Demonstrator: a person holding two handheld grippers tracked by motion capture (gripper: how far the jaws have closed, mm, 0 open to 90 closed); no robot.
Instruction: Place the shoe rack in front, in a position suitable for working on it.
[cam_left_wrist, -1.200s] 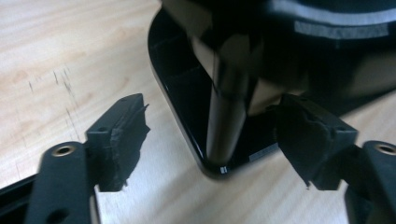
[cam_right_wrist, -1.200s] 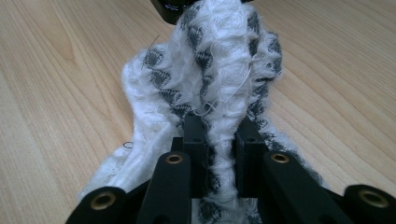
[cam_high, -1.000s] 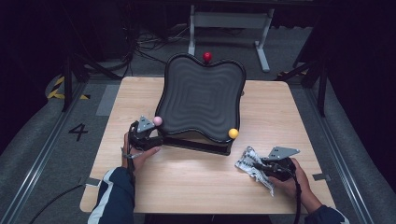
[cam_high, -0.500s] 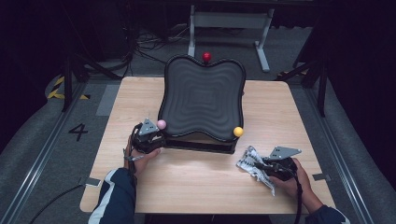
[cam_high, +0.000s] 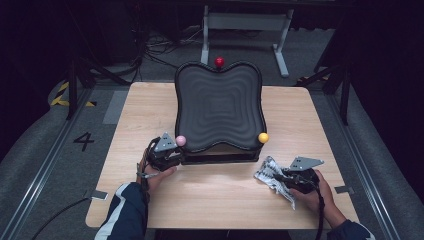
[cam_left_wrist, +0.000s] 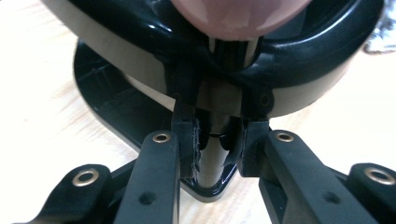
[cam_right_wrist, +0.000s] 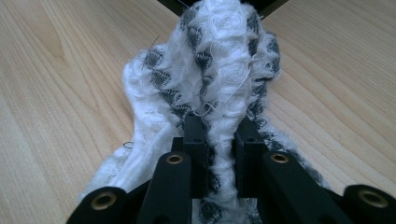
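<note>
The left gripper (cam_high: 172, 150) has just clamped its jaws on a black post (cam_left_wrist: 212, 154) under the black tray (cam_high: 218, 107), at the tray's seven o'clock corner beside the pink ball (cam_high: 180, 140). The right gripper (cam_high: 280, 176) pinches a white-and-grey cloth (cam_high: 270, 172) lying on the table (cam_high: 210, 200), at five o'clock from the tray.
</note>
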